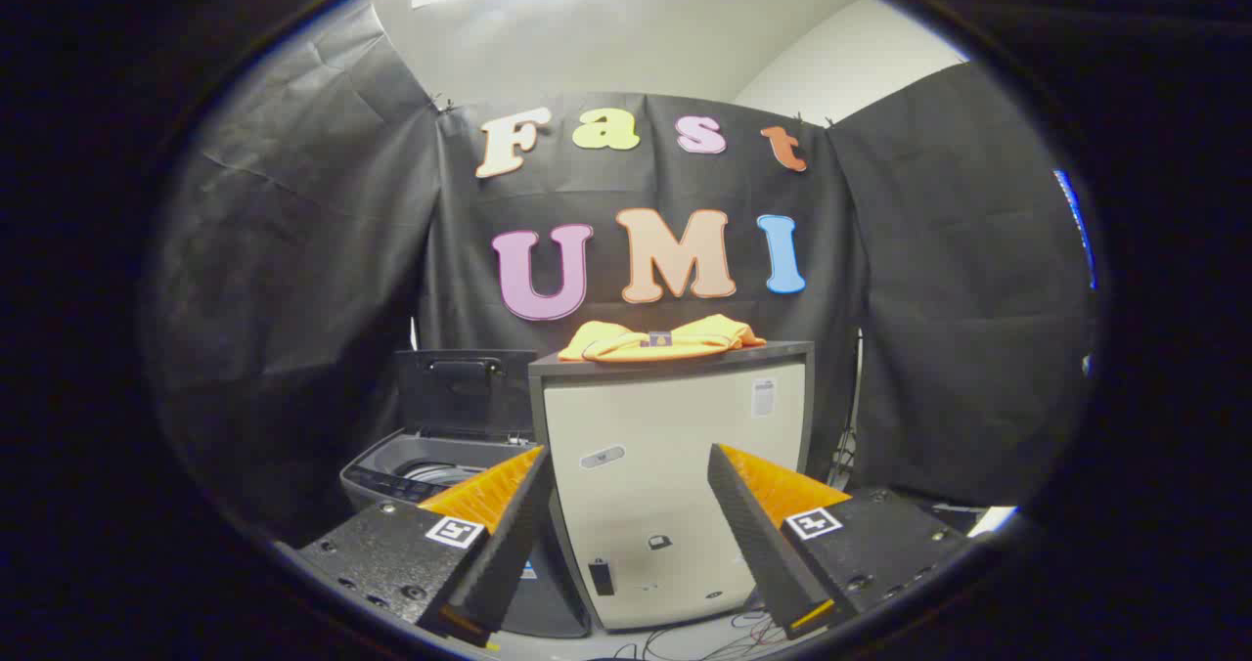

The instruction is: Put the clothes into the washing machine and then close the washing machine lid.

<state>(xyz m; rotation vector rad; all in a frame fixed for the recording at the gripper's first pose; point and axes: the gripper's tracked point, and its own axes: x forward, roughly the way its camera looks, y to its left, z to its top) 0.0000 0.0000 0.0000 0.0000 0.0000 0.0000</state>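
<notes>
gripper (626, 465) level, jaws wide, empty | one orange garment (670, 339) atop one cabinet (675, 485) | one washing machine (440, 470), lid (465, 392) up

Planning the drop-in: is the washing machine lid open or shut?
Open: the lid stands upright behind the washing machine, drum visible. The gripper is open.

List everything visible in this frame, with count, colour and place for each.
clothes: one folded bundle, orange-yellow, on top of the cabinet, beyond the claw
cabinet: one, cream front with dark top, straight ahead of the fingers
washing machine: one, dark grey, low and beside the cabinet
lid: one, black, raised upright behind the machine's opening
cables: several, dark and red, on the floor under the cabinet
claw: one, fingers open, holding nothing
</notes>
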